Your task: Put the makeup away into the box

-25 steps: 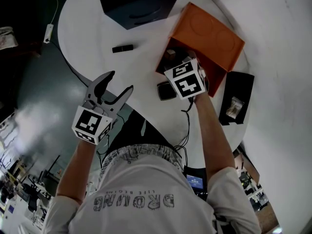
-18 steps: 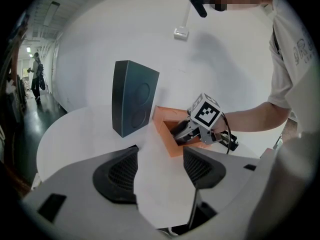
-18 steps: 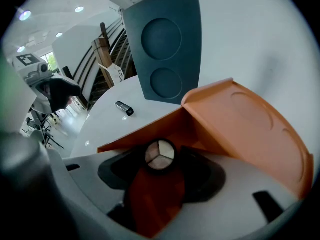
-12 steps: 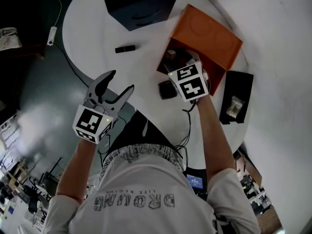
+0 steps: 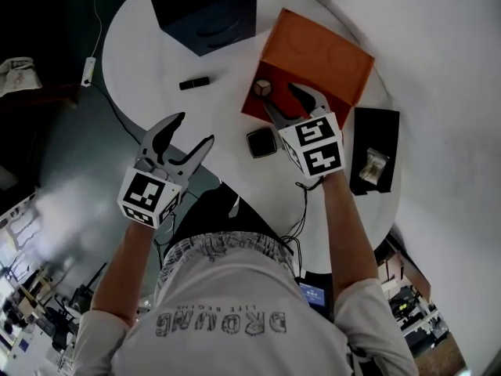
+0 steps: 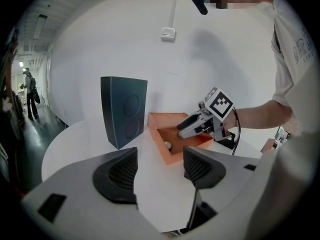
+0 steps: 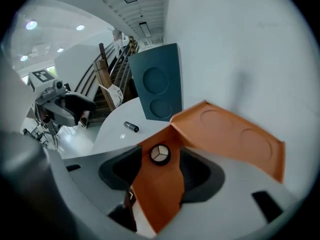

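The orange box (image 5: 313,53) lies open on the white table (image 5: 156,45). Inside it, near the corner, sits a small round makeup item (image 5: 262,87), which the right gripper view shows beyond the jaws (image 7: 160,154). My right gripper (image 5: 280,94) hovers above the box's near wall; it is open, its jaws closing slightly with nothing between them. A black lipstick tube (image 5: 194,83) and a square black compact (image 5: 262,142) lie on the table outside the box. My left gripper (image 5: 194,129) is held open and empty over the table's near edge, left of the compact.
A dark blue box (image 5: 205,8) stands at the far side of the table. A black tray (image 5: 377,135) holding a small packet (image 5: 373,165) lies to the right of the orange box. A cable with a white switch (image 5: 88,61) hangs off the left.
My right gripper has lifted up out of the orange box and drawn back toward me, leaving the round item uncovered inside. The left gripper has barely moved.
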